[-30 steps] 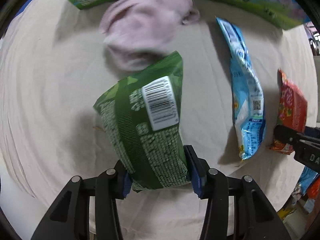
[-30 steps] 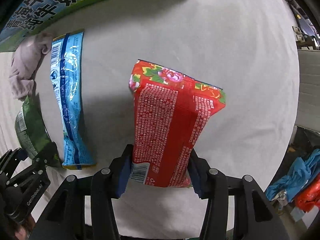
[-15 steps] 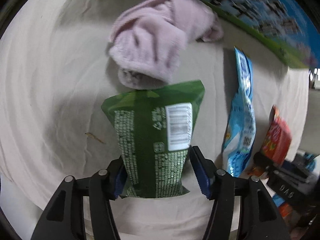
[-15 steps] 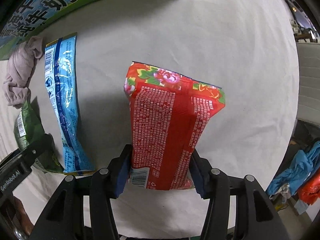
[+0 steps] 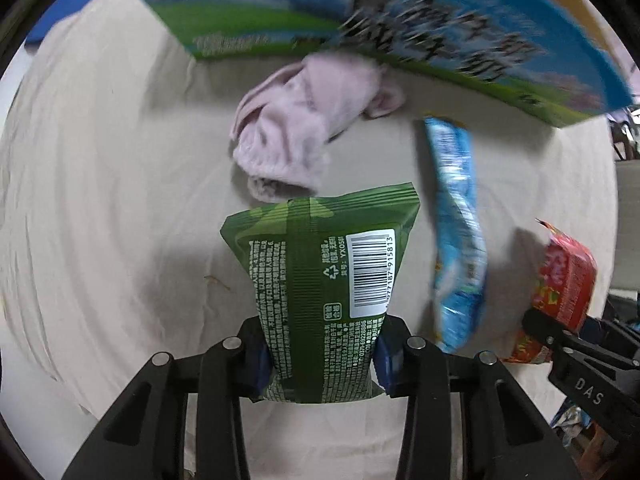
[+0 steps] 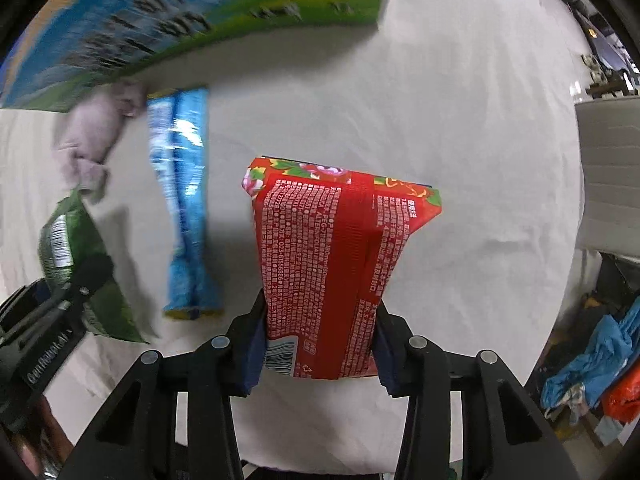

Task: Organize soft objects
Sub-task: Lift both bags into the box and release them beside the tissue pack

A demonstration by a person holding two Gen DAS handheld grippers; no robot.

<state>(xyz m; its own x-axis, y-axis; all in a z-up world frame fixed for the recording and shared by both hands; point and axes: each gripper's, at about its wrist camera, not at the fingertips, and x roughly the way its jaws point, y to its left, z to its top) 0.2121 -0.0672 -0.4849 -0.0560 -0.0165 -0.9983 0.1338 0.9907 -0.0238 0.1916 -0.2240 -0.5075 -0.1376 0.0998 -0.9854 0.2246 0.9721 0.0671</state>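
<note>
Both grippers loaded, mid-task by the look of it. Left gripper (image 5: 322,354) pinches the near end of a green crinkly plastic snack packet (image 5: 324,276), barcode side up, raised off the pale cloth-covered table (image 5: 100,208); right gripper (image 6: 320,354) clamps the near end of a red plastic packet with a flower print (image 6: 340,256) the same way, also clear of the cloth. Left on the table: a long blue-and-white foil packet (image 5: 458,236) lying flat between the two held packets, and a crumpled pale pink fabric piece (image 5: 304,136) further off, touching or just under the near edge of a large printed cardboard box, green, blue and white (image 5: 400,40), at the far side. Judgement: nothing visibly sorted yet; two items are in transit, two remain, and the box seems the likely destination, though its opening is not visible. Writing: green packet's barcode reads roughly "977187 915813", with "YX05" beside a recycling mark; small white print below too fine to read. Red packet carries dense white text, a barcode and a recycling mark, illegible. Box shows large dark characters, motion-blurred. Right gripper's body reads "DAS" in the left view; left gripper's body reads something like "GenRobot" in the right view. Blue and orange fabric or bags (image 6: 588,364) lie beyond the table's right edge.
</note>
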